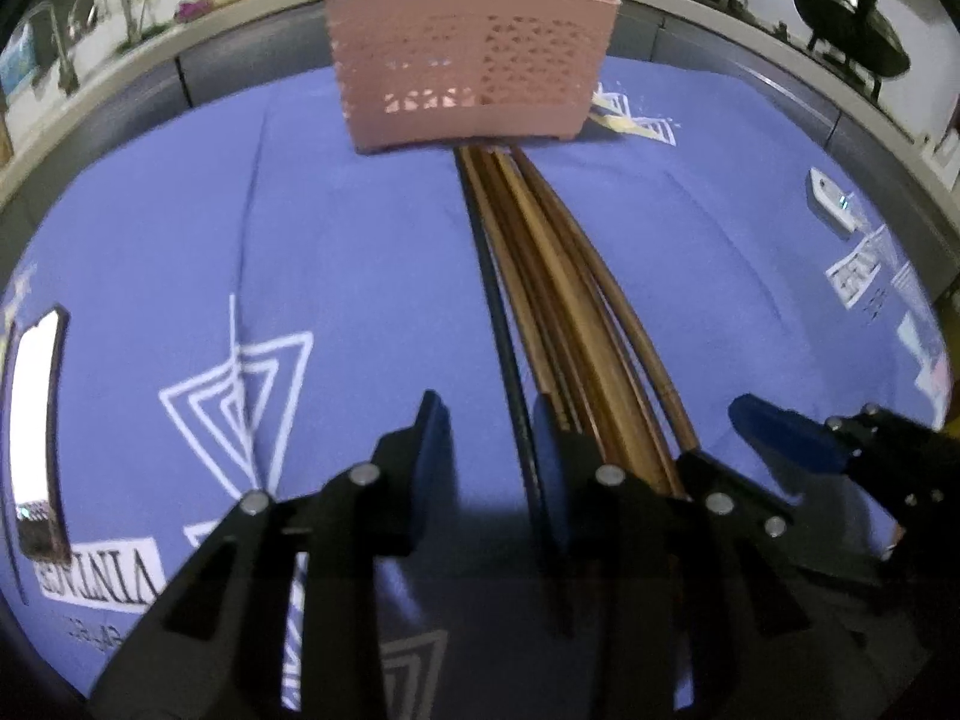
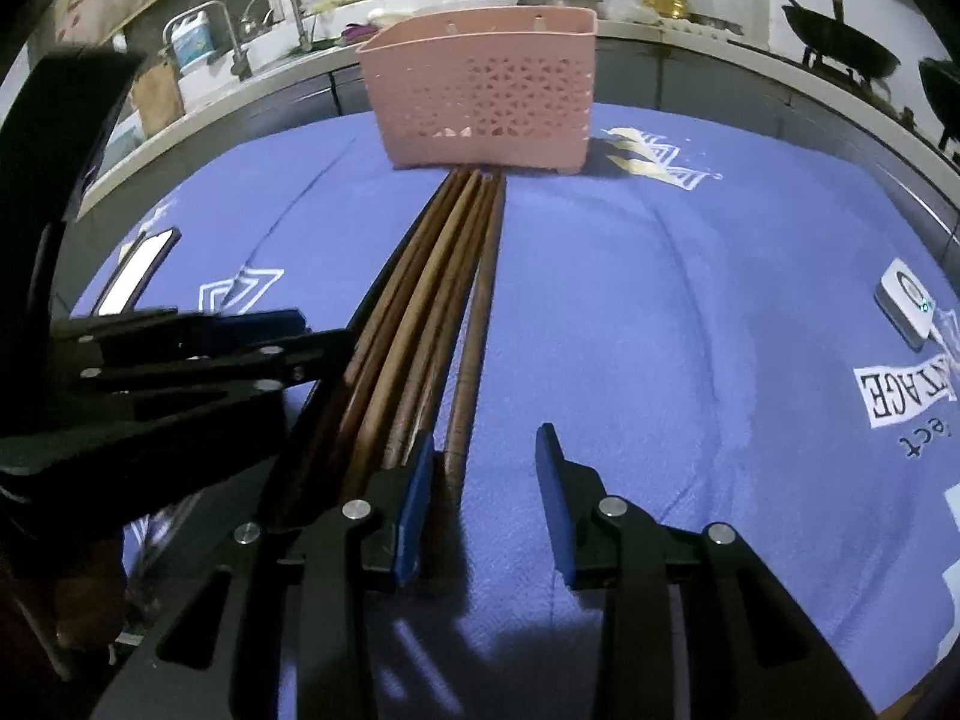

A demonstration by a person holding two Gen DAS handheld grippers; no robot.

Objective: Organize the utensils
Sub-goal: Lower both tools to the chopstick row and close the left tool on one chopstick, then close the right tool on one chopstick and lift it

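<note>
Wooden chopsticks (image 1: 540, 276) lie bundled on the blue cloth (image 1: 180, 228), tips touching the pink basket (image 1: 468, 54). Left gripper (image 1: 489, 468) and right gripper (image 2: 483, 498) flank the bundle, jaws apart, gripping nothing.

We see both the left gripper (image 1: 489, 468) and the right gripper (image 2: 485, 504) built of matte black linkages, round silver pivot pins, and flat blue finger pads (image 2: 414, 510).

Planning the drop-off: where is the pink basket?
The pink basket stands top-centre in both views, at the cloth's far edge, chopsticks' tips at its base.
</note>
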